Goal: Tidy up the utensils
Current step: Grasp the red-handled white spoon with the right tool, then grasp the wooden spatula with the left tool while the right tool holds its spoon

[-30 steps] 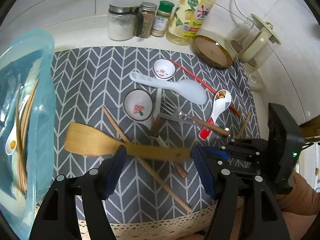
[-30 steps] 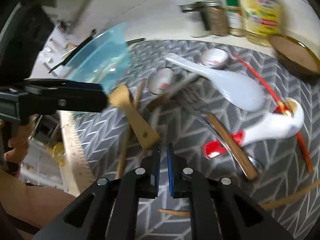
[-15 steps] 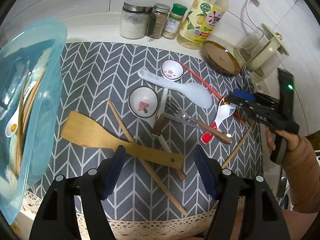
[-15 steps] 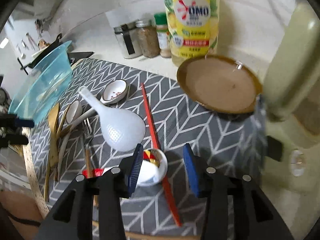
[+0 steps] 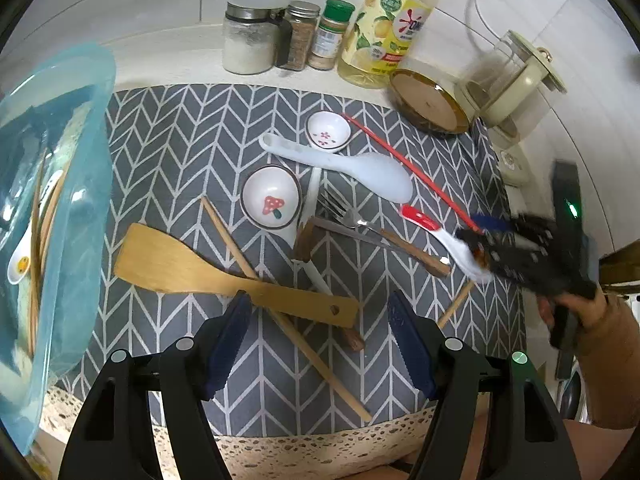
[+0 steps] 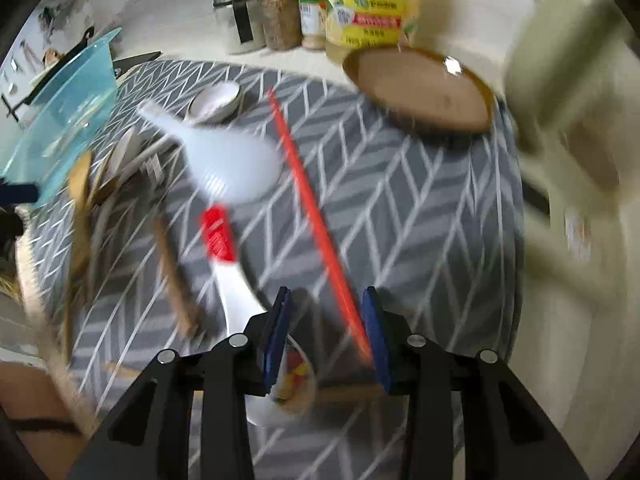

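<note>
Utensils lie scattered on a grey chevron mat (image 5: 172, 152): a wooden spatula (image 5: 208, 276), wooden chopsticks (image 5: 288, 320), a fork (image 5: 352, 220), a white rice paddle (image 5: 352, 168), a red chopstick (image 5: 412, 168) and a white spoon with a red handle (image 5: 428, 224). My left gripper (image 5: 320, 344) is open above the spatula's handle. My right gripper (image 6: 326, 336) is open at the mat's right side, its jaws around the bowl of the red-handled spoon (image 6: 228, 264) and the near end of the red chopstick (image 6: 316, 216).
A blue plastic tub (image 5: 60, 208) holding chopsticks and a spoon stands at the left. Two small dishes (image 5: 272, 200) sit mid-mat. Spice jars (image 5: 272, 40), an oil bottle (image 5: 384, 28), a brown lid (image 5: 428, 104) and a glass jug (image 5: 516, 84) line the back.
My right gripper let go of the wooden spatula, opened, and swung to the mat's right side over the red-handled spoon. The spoon has turned. My left gripper stayed open.
</note>
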`<state>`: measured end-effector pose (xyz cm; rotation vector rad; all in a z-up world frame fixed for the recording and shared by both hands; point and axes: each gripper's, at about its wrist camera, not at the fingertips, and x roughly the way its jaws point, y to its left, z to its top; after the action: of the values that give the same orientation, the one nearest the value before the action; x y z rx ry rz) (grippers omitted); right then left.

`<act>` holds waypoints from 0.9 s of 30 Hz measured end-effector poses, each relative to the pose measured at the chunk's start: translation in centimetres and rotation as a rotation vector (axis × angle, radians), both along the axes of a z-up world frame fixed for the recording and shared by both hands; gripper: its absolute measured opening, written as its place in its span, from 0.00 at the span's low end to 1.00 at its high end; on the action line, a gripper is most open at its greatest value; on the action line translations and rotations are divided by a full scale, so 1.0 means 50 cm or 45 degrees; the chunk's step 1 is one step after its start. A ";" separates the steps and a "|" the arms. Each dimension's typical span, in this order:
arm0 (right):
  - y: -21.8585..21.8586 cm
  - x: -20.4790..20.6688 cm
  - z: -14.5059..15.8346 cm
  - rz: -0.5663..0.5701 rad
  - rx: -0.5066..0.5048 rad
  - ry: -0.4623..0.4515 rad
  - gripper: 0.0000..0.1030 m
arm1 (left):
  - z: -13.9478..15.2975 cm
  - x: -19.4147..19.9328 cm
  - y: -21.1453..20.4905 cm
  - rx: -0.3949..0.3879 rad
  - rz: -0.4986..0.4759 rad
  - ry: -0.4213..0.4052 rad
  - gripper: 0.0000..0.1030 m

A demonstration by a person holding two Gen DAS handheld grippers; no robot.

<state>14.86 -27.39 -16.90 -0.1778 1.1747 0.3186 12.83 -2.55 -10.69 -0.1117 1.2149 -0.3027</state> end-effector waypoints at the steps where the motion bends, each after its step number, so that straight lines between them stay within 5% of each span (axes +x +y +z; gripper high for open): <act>1: -0.016 -0.021 0.002 -0.021 0.029 0.013 0.36 | -0.002 0.001 -0.001 -0.004 -0.008 0.002 0.69; 9: -0.087 -0.106 0.025 -0.145 0.491 0.039 0.36 | -0.027 0.003 0.002 0.001 -0.025 0.026 0.69; 16: -0.027 -0.101 -0.006 -0.025 0.418 0.079 0.34 | -0.043 0.015 0.023 -0.012 0.052 0.022 0.68; 19: 0.015 -0.113 -0.002 0.066 0.208 -0.048 0.18 | -0.051 0.025 0.029 -0.004 0.084 0.032 0.68; 22: 0.030 -0.128 0.006 0.078 0.151 -0.096 0.10 | -0.052 0.026 0.030 0.001 0.094 0.038 0.68; 24: 0.027 -0.133 0.011 0.069 0.183 -0.102 0.07 | -0.051 0.024 0.029 -0.003 0.095 0.040 0.68; 27: -0.020 -0.124 -0.006 -0.088 0.452 0.017 0.07 | -0.058 0.019 0.029 -0.009 0.092 0.052 0.68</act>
<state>8.65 -28.41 -17.19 0.1746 1.1159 0.4620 13.79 -1.11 -13.58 -0.1681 1.2477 -0.2425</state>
